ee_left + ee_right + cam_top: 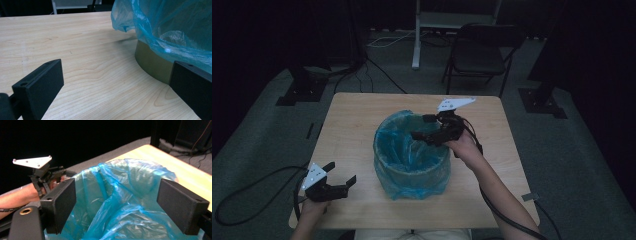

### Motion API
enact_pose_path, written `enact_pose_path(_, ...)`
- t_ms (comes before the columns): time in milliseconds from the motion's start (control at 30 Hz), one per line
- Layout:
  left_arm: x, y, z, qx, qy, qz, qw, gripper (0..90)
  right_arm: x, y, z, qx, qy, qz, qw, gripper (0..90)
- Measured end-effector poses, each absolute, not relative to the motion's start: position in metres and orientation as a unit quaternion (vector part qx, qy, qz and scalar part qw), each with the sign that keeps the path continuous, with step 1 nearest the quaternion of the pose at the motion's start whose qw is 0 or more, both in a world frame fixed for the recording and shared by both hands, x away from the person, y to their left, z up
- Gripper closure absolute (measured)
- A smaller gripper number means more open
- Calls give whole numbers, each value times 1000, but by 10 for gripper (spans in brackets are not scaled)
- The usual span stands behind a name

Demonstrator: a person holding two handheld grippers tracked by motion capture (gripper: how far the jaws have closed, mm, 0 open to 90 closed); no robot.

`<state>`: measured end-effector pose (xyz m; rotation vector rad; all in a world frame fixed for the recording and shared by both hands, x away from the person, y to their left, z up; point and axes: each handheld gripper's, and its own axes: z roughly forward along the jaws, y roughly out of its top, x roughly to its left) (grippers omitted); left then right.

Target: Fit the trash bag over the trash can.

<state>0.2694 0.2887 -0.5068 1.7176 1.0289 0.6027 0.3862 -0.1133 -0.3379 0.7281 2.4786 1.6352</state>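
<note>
A round bin (412, 172) lined with a blue plastic bag (404, 145) stands at the middle of the wooden table (354, 115). My right gripper (421, 126) hovers open over the bin's far right rim, its jaws spread wide above the crumpled bag (120, 195) with nothing between them. My left gripper (341, 172) rests low near the table's front left corner, open and empty, pointing toward the bin. In the left gripper view the bin's olive wall (150, 62) shows under the bag's overhang (175, 25), just beyond the gripper (117, 75). The right gripper view also shows the left gripper (42, 173) beyond the bag.
A dark folding chair (482, 50) and a white stand post (416, 35) stand on the floor beyond the table. Black stand bases (302, 90) (542, 100) flank it. Cables trail across the floor (252, 190). Bare tabletop lies left of the bin.
</note>
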Motion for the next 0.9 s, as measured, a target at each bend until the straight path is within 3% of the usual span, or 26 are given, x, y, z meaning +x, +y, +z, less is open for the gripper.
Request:
enact_pose_path(533,265,299,-514,712,455,246,475,3,372,-189,-374,328,747,565,126,154)
enact_pose_path(900,258,305,-521,711,470,246,461,3,362,-240,-421,413,704,561,140,154)
